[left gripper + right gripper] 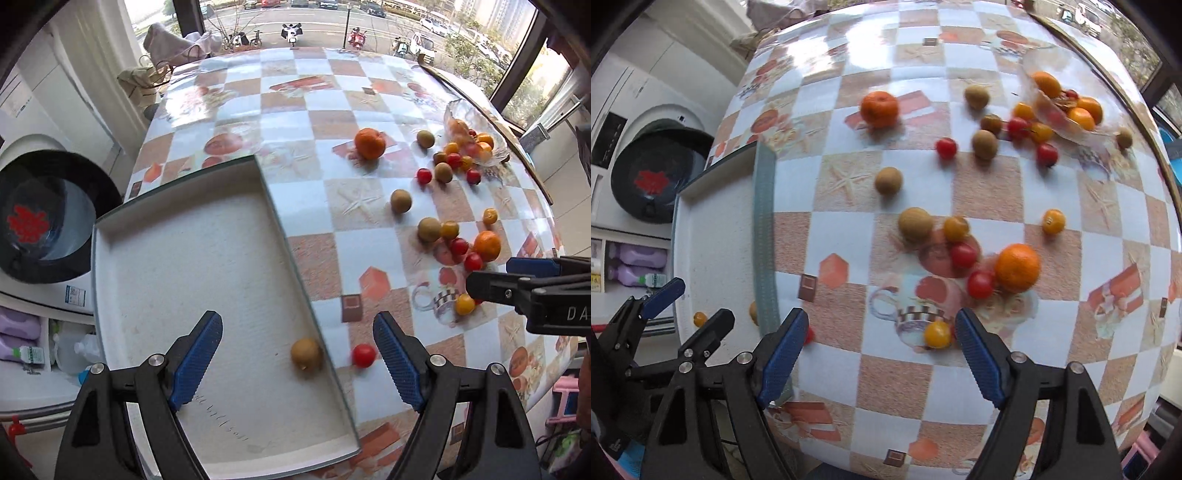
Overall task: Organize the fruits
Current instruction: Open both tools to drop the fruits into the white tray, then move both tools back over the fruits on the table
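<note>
My left gripper (297, 325) stands open above the white tray (192, 258), nothing between its fingers. One brown fruit (306, 353) lies in the tray by its right wall. A red cherry tomato (364, 355) sits just outside on the table. My right gripper (881, 321) is open over the checked tablecloth, with a yellow tomato (937, 335) beside its right finger. Further off lie two oranges (879, 109) (1017, 267), brown fruits and several red and yellow tomatoes. Each gripper shows in the other's view: the right gripper (491, 275) and the left gripper (701, 301).
A tipped glass bowl (469, 125) holding some fruit lies at the table's far right, near a wooden rim. A washing machine (44, 214) and purple bottles (18, 332) stand left of the table. Windows run along the back.
</note>
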`<state>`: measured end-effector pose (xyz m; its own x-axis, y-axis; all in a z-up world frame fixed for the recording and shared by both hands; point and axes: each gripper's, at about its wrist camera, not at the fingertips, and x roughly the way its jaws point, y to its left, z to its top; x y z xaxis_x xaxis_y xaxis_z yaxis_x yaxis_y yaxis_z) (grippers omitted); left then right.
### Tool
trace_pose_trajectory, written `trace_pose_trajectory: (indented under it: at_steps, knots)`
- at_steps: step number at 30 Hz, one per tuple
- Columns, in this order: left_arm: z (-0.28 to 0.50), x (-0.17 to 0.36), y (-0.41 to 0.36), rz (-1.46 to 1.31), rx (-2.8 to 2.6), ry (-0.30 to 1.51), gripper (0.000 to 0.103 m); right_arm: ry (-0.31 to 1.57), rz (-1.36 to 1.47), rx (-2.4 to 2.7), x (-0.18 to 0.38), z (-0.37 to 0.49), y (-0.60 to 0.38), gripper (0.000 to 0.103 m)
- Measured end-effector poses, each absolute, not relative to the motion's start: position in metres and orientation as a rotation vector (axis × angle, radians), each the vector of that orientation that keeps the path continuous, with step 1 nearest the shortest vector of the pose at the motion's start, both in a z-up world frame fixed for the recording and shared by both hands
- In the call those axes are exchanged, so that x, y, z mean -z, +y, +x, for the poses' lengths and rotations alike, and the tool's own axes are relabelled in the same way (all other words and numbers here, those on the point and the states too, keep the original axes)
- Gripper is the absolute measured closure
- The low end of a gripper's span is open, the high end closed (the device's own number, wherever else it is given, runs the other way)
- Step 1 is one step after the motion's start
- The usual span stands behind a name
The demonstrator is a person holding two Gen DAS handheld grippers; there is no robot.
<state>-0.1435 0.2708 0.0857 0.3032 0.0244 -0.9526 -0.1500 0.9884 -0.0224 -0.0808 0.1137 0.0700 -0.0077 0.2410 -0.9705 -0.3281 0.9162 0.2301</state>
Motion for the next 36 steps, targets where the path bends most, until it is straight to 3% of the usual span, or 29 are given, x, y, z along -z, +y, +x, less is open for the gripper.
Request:
trace_pose_trajectory:
  at_steps: [17, 26, 29, 31, 34, 36]
  knots:
    - [-0.023, -0.030, 0.226, -0.181, -0.119, 1.342, 0.019, 1.511, 0.100, -0.169, -0.041, 0.006, 0.004, 0.019]
    - [-0.009, -0.008, 0.216, -0.168, -0.124, 1.376, 0.019, 1.552, 0.082, -0.194, -0.009, 0.023, 0.017, 0.038]
    - [-0.008, -0.006, 0.211, -0.150, -0.122, 1.374, 0.019, 1.540, 0.041, -0.204, -0.008, 0.025, 0.027, 0.040]
    - [-0.008, -0.003, 0.206, -0.128, -0.120, 1.377, 0.031, 1.533, 0.010, -0.210, -0.008, 0.025, 0.032, 0.049]
    - [-0.007, -0.003, 0.201, -0.112, -0.115, 1.366, 0.035, 1.531, -0.026, -0.205, -0.010, 0.024, 0.046, 0.060]
    - [-0.003, -0.004, 0.197, -0.107, -0.103, 1.356, 0.047, 1.530, -0.037, -0.214, -0.010, 0.023, 0.051, 0.073]
